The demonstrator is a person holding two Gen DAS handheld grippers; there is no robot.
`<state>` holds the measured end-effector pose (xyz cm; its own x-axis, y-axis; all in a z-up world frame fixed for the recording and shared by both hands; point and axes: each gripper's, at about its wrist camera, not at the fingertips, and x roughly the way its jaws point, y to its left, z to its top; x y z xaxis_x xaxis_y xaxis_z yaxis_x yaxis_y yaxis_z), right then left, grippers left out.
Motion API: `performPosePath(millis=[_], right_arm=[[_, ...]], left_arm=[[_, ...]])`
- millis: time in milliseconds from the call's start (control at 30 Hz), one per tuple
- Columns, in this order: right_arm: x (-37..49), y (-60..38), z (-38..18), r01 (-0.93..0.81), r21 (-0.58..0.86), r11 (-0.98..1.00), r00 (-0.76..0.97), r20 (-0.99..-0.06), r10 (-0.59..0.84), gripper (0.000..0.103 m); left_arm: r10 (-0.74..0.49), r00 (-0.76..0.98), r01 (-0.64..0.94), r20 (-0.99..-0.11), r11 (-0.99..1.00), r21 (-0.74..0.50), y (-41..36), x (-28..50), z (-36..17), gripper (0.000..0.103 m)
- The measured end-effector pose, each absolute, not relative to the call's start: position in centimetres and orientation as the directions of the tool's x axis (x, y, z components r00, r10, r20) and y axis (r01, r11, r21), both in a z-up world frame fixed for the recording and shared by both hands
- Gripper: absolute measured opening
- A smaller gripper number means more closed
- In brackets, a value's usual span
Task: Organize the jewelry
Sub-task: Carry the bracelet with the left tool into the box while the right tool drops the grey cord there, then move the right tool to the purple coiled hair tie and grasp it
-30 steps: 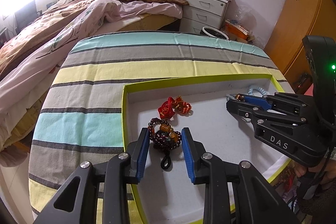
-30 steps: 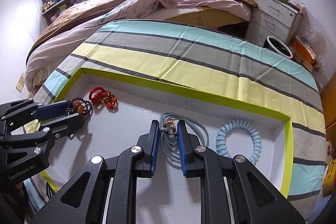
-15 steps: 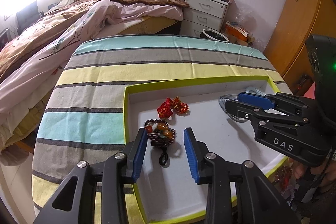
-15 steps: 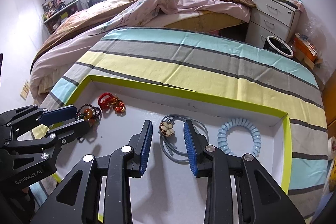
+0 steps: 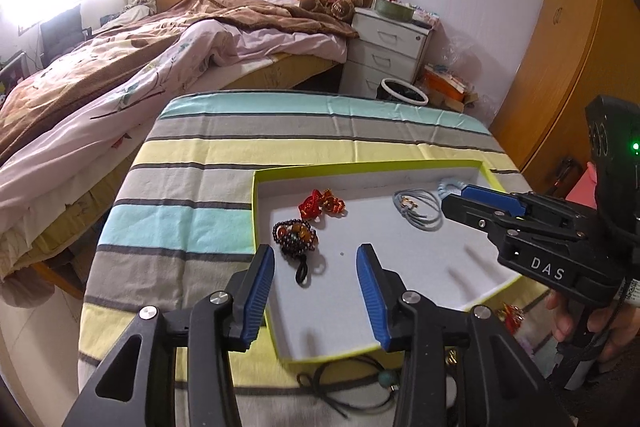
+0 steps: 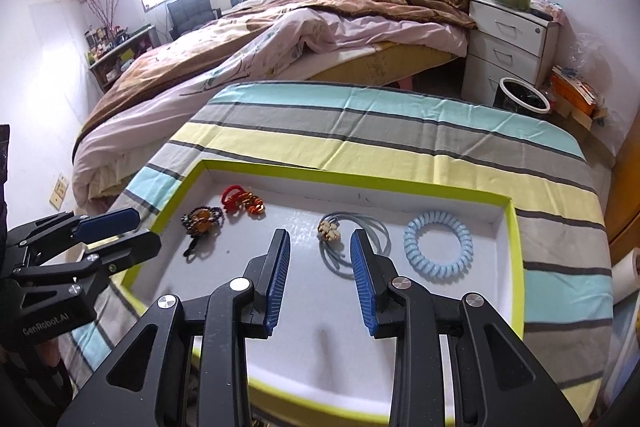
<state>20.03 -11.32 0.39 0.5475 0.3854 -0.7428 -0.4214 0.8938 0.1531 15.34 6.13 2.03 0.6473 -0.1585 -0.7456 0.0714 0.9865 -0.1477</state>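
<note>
Both the left gripper (image 5: 316, 281) and right gripper (image 6: 320, 277) hang spread, empty; the dark cord necklace (image 5: 352, 393) outside the green-rimmed white tray (image 5: 400, 169) might, seemingly, snag.

- One shallow tray (image 6: 516, 251) with a lime-green rim, lying on the striped surface (image 6: 400, 143).
- Four pieces of jewelry inside the tray: one dark beaded bracelet (image 6: 200, 221), one red and orange piece (image 6: 242, 202), one grey-blue cord necklace (image 6: 356, 243) with a pale flower charm, one light blue spiral coil band (image 6: 438, 244).
- One dark cord with a teal bead (image 5: 352, 387), outside the tray at its near edge.
- One small red and gold item (image 5: 510, 313) beyond the tray's right rim, too blurred to identify.
- Two tongs: left (image 5: 316, 291), right (image 6: 320, 281), each with two blue-padded fingers.
</note>
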Motion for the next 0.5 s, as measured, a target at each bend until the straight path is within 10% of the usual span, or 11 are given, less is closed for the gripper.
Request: performPosePath(millis=[500], right_arm=[[12.4, -16.2, 1.4, -0.341, 0.186, 0.922, 0.626, -0.687, 0.370, 0.050]], left_arm=[[-0.174, 0.677, 0.041, -0.715, 0.979, -0.200, 7.4, 8.5, 2.7, 0.043]])
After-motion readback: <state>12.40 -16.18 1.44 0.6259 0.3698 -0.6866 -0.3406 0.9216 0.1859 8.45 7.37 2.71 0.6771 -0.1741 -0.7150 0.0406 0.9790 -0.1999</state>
